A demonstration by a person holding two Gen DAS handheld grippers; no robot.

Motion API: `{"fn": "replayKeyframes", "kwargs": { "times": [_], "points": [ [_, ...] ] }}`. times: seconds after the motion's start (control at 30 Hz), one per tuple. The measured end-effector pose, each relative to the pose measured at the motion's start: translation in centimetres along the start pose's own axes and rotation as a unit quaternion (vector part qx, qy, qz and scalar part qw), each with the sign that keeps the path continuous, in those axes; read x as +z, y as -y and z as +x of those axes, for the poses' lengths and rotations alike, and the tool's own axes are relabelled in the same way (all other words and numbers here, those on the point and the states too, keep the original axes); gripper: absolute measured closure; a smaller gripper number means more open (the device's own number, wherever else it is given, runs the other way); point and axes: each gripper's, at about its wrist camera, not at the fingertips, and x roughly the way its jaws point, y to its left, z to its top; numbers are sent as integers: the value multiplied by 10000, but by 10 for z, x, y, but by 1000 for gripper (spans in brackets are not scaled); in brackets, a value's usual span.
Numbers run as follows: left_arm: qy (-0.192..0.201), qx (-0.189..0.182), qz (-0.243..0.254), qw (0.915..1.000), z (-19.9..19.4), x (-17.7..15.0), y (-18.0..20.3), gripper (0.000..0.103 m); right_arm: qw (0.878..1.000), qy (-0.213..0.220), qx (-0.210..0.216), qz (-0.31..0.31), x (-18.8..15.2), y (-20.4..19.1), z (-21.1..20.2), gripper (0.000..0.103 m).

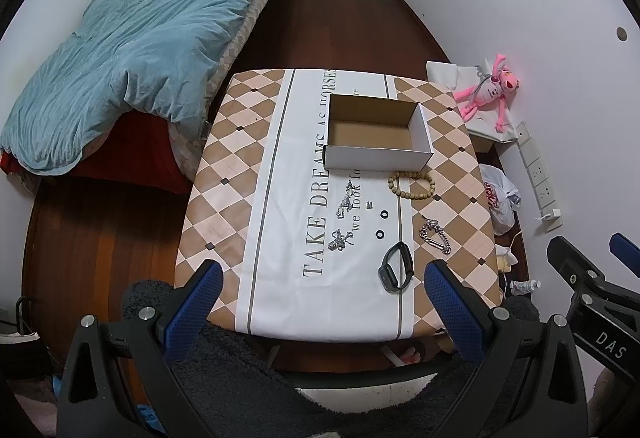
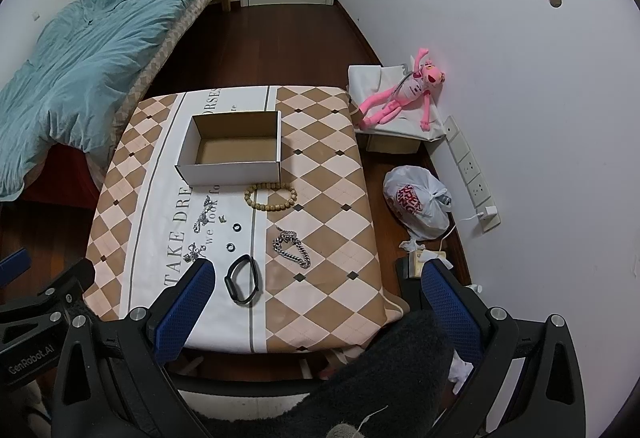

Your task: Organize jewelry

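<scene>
An empty cardboard box (image 1: pixel 378 134) sits behind a bead bracelet (image 1: pixel 411 185), watch (image 1: pixel 396 267) and chain (image 1: pixel 435 236).

**Two wrist cameras look down the table from its near edge**

Each camera sits behind its own blue-padded jaws, high above the near edge of the table (image 1: pixel 240 166), facing forward and down toward the far door. Both stand well back, so the whole tabletop fits beyond the jaw tips. The left view frames the table between its jaws, with the bed (image 1: pixel 132 50) off to the left side. The right view sits further right, its right jaw over the floor. Both share the box (image 1: pixel 376 134), the watch (image 2: pixel 242 280), the bed and the pink toy (image 2: pixel 400 94).
</scene>
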Motion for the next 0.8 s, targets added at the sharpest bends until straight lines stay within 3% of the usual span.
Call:
{"fn": "replayKeyframes", "kwargs": {
  "times": [0.37,0.53,0.8],
  "points": [
    [9,166,161,9997,17,7,4,0,9998,-125,-44,151,5,10,16,0],
    [-178,391,314,9986,61,12,15,0,9986,-411,-210,267,1,27,64,0],
    [-805,348,711,9936,136,-2,53,0,9935,-1043,-375,245,-21,43,152,0]
  ]
}}
